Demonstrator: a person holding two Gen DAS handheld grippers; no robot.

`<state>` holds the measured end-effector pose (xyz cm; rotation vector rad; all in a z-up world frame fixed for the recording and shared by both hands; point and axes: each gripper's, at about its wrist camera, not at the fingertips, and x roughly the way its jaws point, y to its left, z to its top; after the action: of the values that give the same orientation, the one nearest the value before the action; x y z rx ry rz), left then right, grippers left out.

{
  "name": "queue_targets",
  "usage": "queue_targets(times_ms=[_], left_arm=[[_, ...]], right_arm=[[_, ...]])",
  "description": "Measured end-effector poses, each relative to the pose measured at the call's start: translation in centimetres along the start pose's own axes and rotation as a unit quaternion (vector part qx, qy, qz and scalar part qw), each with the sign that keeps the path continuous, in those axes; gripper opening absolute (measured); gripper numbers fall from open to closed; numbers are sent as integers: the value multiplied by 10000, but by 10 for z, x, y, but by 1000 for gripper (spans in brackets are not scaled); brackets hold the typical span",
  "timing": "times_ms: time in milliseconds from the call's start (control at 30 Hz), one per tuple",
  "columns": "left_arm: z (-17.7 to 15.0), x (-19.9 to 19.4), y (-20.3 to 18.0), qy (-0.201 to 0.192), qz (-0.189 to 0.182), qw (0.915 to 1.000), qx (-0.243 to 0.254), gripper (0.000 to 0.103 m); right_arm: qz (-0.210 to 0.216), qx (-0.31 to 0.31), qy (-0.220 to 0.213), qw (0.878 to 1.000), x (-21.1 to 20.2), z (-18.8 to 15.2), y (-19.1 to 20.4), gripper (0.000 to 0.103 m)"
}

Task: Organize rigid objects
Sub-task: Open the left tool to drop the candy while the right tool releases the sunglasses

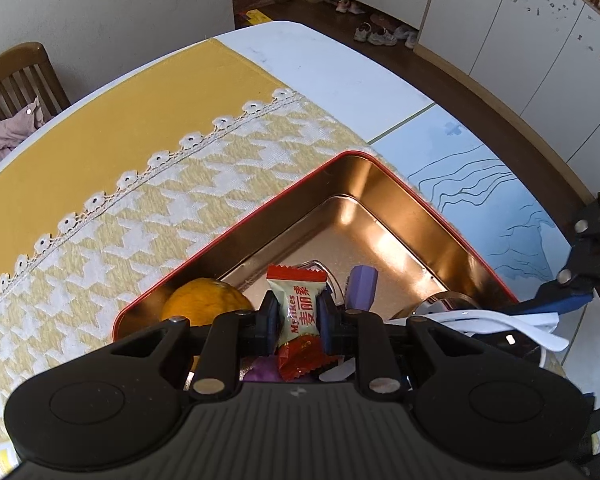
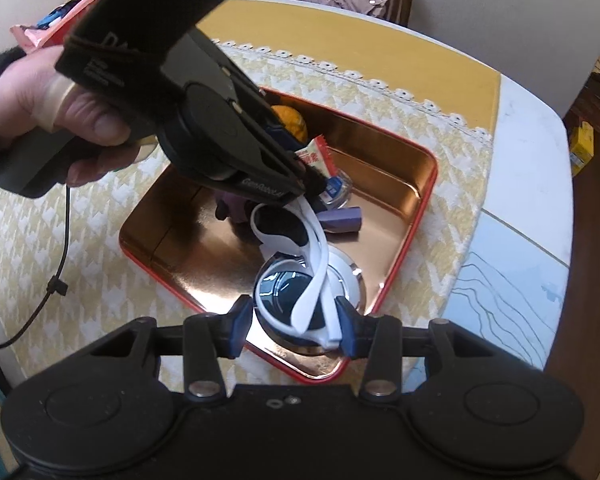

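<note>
Candy (image 1: 298,312) clamped in the left tongs (image 1: 299,316) over the red tin (image 1: 452,224).
The tin sits on the counter's patterned cloth (image 1: 140,216), holding an orange (image 1: 206,304) and a purple tube (image 2: 340,219). The right tongs (image 2: 296,322) stand apart around a white-strapped round gadget (image 2: 284,292).
</note>
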<state>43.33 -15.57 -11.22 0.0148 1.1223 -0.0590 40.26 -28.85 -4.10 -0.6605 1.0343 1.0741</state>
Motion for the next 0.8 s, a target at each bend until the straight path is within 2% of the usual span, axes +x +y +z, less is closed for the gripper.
queue_targets(times_ms=[233,300,500,800], left_arm=[[-4,-4,1,-121,58,9999,8,21],[-6,-8,2,-159,75,9998,-1,24],[-13,-24,7,-334,-5,9994,-116,26],[-30,-63,9,-689,-181,9973,-183,29]], right_arm=[[-179,9,-110,9998,-12,2,4,53],[-229,30,-143,9996,-16,2,6,56],[-344,32,-332,9989,-32,4,12,61],[-246,91,-535,9982,-47,9,36,67]])
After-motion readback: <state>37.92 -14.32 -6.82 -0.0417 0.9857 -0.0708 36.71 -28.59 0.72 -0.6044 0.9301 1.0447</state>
